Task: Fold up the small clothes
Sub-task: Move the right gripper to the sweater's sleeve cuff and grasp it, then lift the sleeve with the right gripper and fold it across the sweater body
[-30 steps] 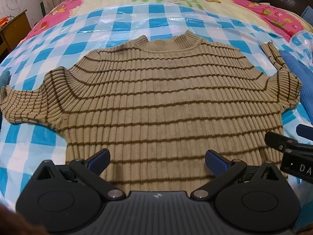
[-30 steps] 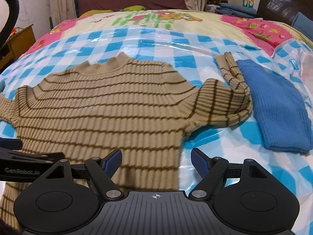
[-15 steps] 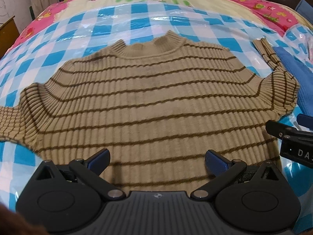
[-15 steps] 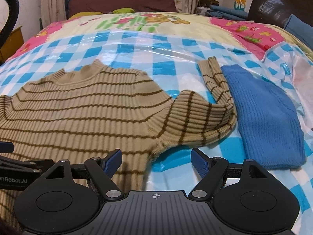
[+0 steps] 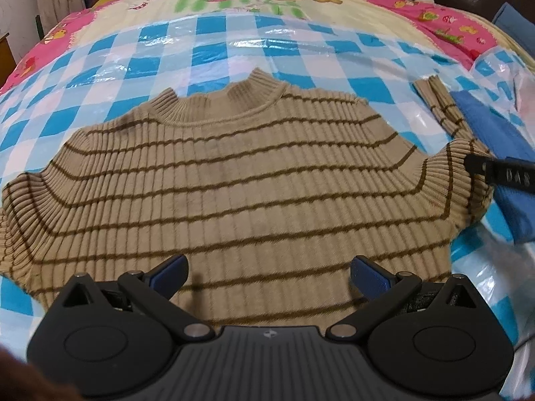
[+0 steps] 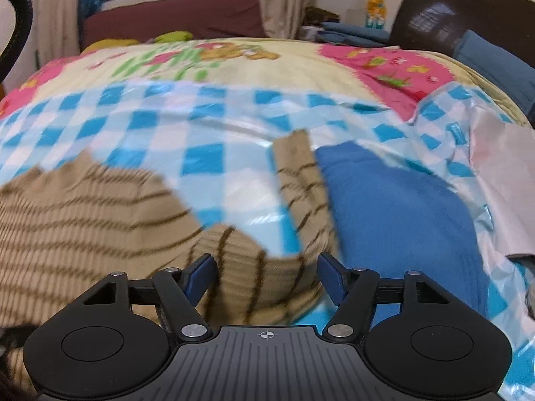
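Ribbed tan knit with thin brown stripes, the sweater (image 5: 254, 180) lay flat on the blue-and-white checked plastic sheet (image 5: 207, 43) that covered the bed. Its collar pointed toward the far end of the bed, its hem toward the camera, so its collar-to-hem axis ran along the bed while the sleeves reached out to either side. The sleeve on the right of the sweater was bent at the elbow, with its cuff end turned up toward the far end of the bed, lying just beside a folded blue garment (image 6: 401, 207).

The left tool (image 5: 269, 272) hung over the sweater's lower body, its blue pads wide apart and gripping nothing. The right tool (image 6: 267, 275) was at the bend of that folded sleeve; its jaws were closing, the sleeve's knit lay between the pads, and the pads did not yet press on it. Motion blur softened the right wrist view.
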A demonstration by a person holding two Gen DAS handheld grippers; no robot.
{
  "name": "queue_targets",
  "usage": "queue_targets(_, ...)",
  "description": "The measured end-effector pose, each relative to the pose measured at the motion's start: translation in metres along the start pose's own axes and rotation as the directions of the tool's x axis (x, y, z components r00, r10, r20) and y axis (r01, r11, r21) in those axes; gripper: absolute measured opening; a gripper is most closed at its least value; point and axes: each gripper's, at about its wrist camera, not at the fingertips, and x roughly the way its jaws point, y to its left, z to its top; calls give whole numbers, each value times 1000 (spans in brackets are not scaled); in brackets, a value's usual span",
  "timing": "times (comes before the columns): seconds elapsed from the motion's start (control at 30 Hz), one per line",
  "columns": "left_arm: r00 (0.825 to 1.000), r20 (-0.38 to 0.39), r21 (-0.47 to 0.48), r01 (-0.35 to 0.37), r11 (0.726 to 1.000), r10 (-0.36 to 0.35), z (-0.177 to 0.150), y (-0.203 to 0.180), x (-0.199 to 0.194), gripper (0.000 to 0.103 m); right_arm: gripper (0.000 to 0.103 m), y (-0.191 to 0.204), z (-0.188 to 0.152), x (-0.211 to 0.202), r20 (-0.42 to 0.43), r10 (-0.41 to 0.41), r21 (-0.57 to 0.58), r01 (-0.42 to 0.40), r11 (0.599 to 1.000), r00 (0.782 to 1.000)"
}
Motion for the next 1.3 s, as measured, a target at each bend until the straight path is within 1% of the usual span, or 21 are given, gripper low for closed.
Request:
queue_targets(0.07,1000,5,-7,7,1000,-7,3,-2,1,103,66,-9,9,10,12,-13,5,13,1000,1000)
queue_targets(0.13,1000,10,-12,17,1000,-16,6,-4,2,103,57,-16,19,19,15,-18,13,18,1000,1000)
queue_targets(0.2,1000,16,-18,27,999,-27,9,-4,0,103,54,-25,27,25,1,-10,48,10,999,1000)
queue_targets(0.3,999,31,-24,33,999,-32,9,-2,-1,103,53,-39,34,24,0,31,113,-31,993,1000)
queue_targets(0.4,998,41,-47,39,998,-37,10,0,0,103,53,-44,41,29,-9,26,121,-25,992,1000)
queue_targets(0.53,998,49,-61,45,997,-42,11,0,-2,103,53,-48,53,53,-58,68,150,-59,987,996)
queue_targets(0.67,997,63,-61,37,997,-34,12,1,-4,103,53,-55,60,71,-94,77,192,-57,980,993)
queue_targets(0.73,997,62,-74,45,996,-41,12,3,-4,103,49,-59,60,77,-118,88,212,-62,975,989)
queue_targets(0.77,997,61,-78,49,996,-44,12,4,-3,103,46,-59,59,79,-130,98,213,-69,975,987)
queue_targets(0.83,997,61,-80,51,996,-46,11,4,-4,103,46,-56,57,78,-138,115,199,-86,976,984)
queue_targets(0.9,997,58,-80,51,996,-46,9,4,-4,103,45,-53,56,80,-139,115,180,-89,980,984)
queue_targets(0.97,997,55,-81,52,995,-48,7,4,-5,103,39,-52,55,87,-164,104,175,-75,982,981)
queue_targets(1.03,997,54,-81,53,995,-49,6,4,-6,103,25,-49,52,94,-193,107,166,-75,983,975)
queue_targets(1.1,997,53,-81,54,995,-50,5,5,-8,103,20,-45,49,96,-203,96,137,-69,988,974)
queue_targets(1.13,997,54,-83,55,995,-51,5,5,-9,103,14,-45,48,95,-199,100,142,-72,987,975)
queue_targets(1.17,997,55,-86,57,995,-52,5,6,-10,103,12,-47,48,93,-193,112,161,-81,984,975)
queue_targets(1.23,997,58,-95,63,993,-57,5,8,-11,103,12,-52,49,87,-177,123,198,-87,976,976)
queue_targets(1.3,996,62,-103,68,992,-62,5,10,-13,103,12,-58,51,79,-155,151,241,-111,964,976)
